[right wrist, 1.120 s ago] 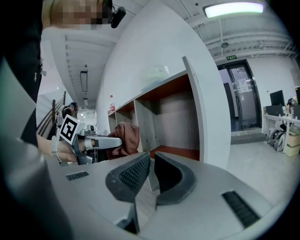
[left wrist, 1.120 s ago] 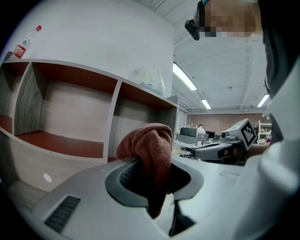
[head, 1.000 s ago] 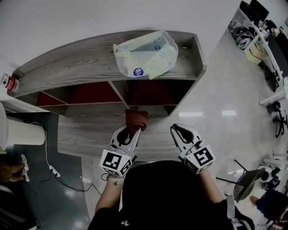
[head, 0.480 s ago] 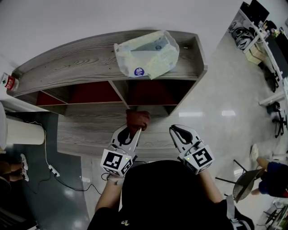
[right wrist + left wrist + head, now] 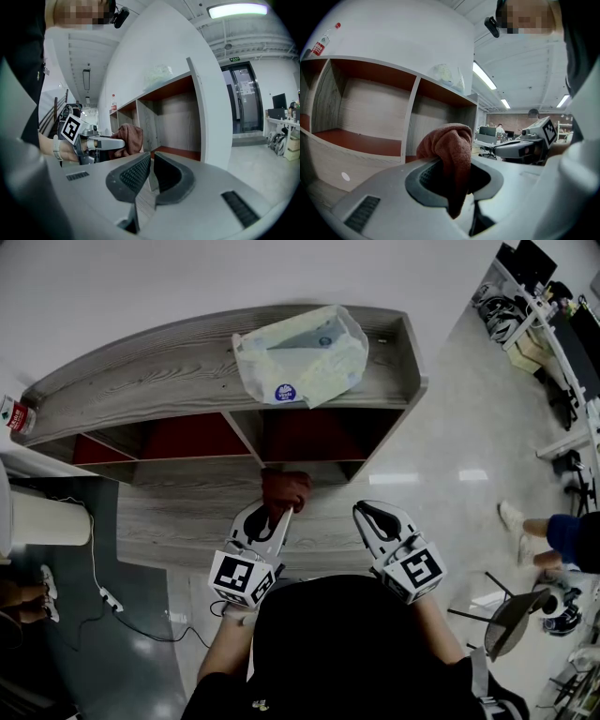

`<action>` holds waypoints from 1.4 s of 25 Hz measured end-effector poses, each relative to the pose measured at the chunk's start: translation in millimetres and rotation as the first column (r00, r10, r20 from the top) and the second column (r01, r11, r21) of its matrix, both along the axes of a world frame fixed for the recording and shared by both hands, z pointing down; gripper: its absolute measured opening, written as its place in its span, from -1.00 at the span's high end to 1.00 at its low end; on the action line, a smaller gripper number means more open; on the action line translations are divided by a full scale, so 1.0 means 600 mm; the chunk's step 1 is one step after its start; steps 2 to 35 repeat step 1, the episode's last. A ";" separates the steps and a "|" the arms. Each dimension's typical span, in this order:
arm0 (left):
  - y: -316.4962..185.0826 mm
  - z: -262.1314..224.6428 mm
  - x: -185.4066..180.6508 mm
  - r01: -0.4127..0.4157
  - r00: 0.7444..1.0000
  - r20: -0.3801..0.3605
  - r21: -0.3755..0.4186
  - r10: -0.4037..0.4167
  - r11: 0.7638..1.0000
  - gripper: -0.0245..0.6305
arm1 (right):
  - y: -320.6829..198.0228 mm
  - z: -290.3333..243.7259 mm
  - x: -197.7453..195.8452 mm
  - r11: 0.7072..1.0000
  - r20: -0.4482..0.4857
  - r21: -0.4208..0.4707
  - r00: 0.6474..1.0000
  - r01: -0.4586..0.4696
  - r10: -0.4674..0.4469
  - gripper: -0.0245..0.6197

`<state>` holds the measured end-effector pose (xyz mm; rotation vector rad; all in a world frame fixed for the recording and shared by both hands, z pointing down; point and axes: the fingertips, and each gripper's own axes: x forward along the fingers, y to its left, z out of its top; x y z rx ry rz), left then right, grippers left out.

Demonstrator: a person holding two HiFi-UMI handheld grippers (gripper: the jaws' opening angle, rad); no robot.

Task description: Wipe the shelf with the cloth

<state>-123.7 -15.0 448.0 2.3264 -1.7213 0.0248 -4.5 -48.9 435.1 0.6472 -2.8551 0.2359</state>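
The left hand-held gripper [image 5: 270,517] pinches a bunched, rust-brown terry cloth [image 5: 285,490] before the shelf [image 5: 141,381]; the right hand-held gripper [image 5: 373,515] is closed, empty.

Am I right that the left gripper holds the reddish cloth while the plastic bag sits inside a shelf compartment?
Not quite: the head view shows the plastic bag lying on top of the shelf. The left gripper does hold the reddish cloth.

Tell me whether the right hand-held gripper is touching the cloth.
Apart. The head view shows bare shelf between the right hand-held gripper and the cloth, which the left hand-held gripper clamps.
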 end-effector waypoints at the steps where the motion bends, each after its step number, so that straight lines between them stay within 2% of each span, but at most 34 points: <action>1: -0.001 0.000 -0.001 0.001 1.000 0.000 -0.001 -0.001 1.000 0.63 | -0.003 -0.004 -0.001 1.000 0.008 0.000 1.000 -0.008 0.008 0.87; 35: -0.001 0.000 -0.001 0.001 1.000 0.000 -0.001 -0.001 1.000 0.63 | -0.003 -0.004 -0.001 1.000 0.008 0.000 1.000 -0.008 0.008 0.87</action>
